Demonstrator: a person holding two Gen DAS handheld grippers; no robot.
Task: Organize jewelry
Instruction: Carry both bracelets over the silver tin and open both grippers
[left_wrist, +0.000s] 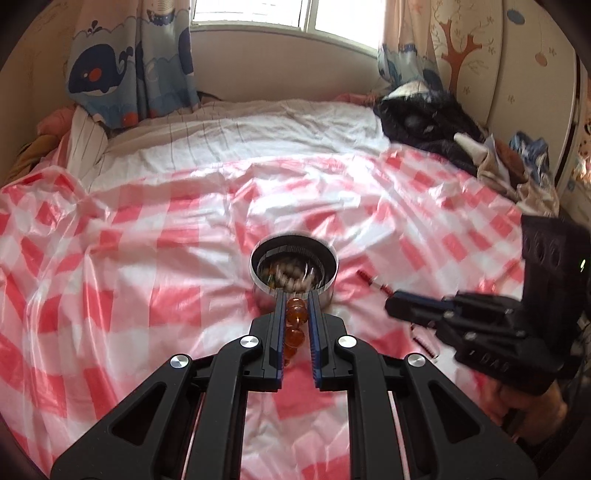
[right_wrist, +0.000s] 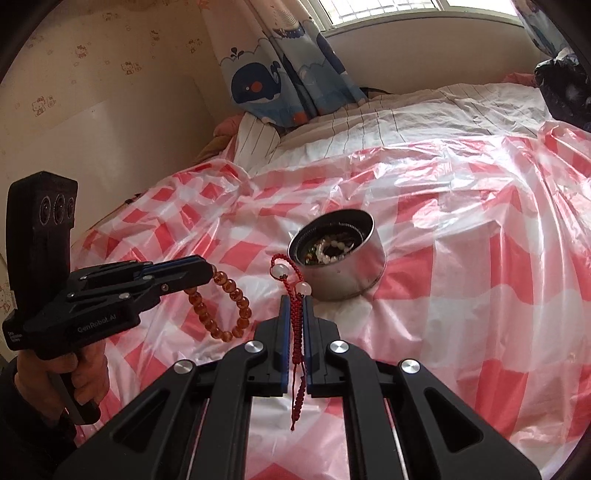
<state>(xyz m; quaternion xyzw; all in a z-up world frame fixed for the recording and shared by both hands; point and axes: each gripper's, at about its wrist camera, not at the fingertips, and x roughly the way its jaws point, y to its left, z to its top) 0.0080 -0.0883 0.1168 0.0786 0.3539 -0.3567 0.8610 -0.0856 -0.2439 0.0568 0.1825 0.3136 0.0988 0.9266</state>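
A round metal tin (left_wrist: 293, 267) sits on the red-checked plastic sheet (left_wrist: 110, 277) and holds several bead bracelets. My left gripper (left_wrist: 297, 297) is shut on an amber bead bracelet (left_wrist: 294, 325), held just before the tin's near rim. In the right wrist view the left gripper (right_wrist: 207, 267) shows at left with the amber bracelet (right_wrist: 221, 306) hanging below it, left of the tin (right_wrist: 338, 258). My right gripper (right_wrist: 295, 301) is shut on a red cord with pale beads (right_wrist: 295, 295), close to the tin. It also shows at right in the left wrist view (left_wrist: 393, 306).
The sheet (right_wrist: 461, 277) covers a bed with a striped white quilt (left_wrist: 240, 136) behind. Whale-print curtains (left_wrist: 129, 74) hang at the back. A dark pile of clothes (left_wrist: 432, 118) lies at the back right. A wall (right_wrist: 92, 92) runs along the bed's left.
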